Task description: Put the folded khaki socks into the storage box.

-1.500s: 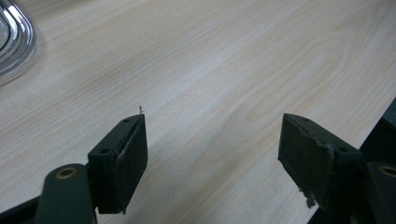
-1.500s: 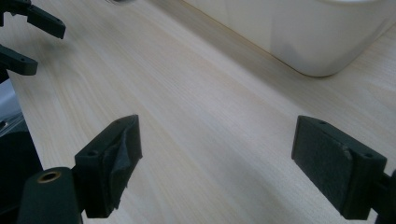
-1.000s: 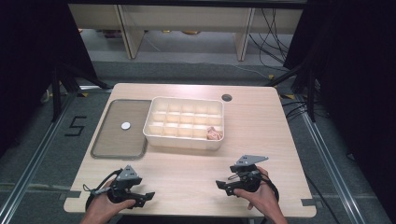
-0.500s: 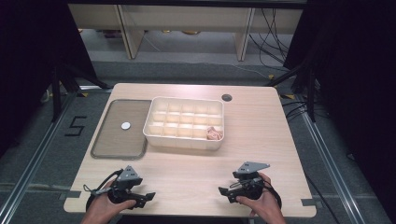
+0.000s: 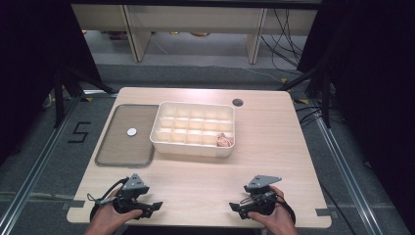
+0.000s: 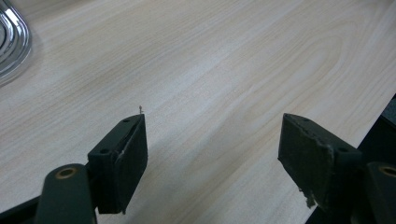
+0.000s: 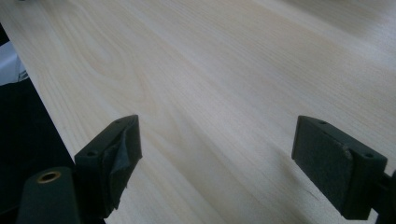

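A white compartment box [image 5: 162,131] stands at the middle back of the wooden table [image 5: 274,147]; a small pink item [image 5: 224,141] lies in its near right compartment. Left of it is a grey tray [image 5: 117,147] holding a small white disc [image 5: 131,131]. My left gripper [image 5: 155,207] rests low at the near left edge, open, its jaws wide apart over bare wood [image 6: 212,154]. My right gripper [image 5: 234,210] sits at the near right edge, also open and empty [image 7: 217,154].
A dark round grommet [image 5: 238,102] is set in the table's back right. The tray's metal rim [image 6: 14,42] shows at the upper left of the left gripper view. Dark floor, cables and table legs lie beyond the far edge.
My right gripper has drawn back toward the near edge and lowered to the table. The left gripper has stayed where it was.
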A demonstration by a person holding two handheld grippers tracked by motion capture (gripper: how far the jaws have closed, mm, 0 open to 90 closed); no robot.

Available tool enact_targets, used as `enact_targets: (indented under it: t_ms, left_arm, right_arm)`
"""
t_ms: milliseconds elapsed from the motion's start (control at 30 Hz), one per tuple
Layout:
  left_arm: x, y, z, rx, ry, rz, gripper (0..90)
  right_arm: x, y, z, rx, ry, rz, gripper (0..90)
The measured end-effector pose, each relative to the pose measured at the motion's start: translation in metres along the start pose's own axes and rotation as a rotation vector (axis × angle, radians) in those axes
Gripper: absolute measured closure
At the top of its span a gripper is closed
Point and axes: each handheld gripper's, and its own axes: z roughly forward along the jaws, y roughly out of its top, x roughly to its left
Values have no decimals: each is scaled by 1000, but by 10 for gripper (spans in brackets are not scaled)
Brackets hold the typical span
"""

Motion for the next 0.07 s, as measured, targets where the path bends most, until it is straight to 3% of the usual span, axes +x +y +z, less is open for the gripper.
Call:
enact_targets:
  t_ms: [67]
  left_arm:
    - [0, 0, 0, 1, 0, -1, 233]
  right_arm:
    - [1, 0, 0, 9, -1, 14, 168]
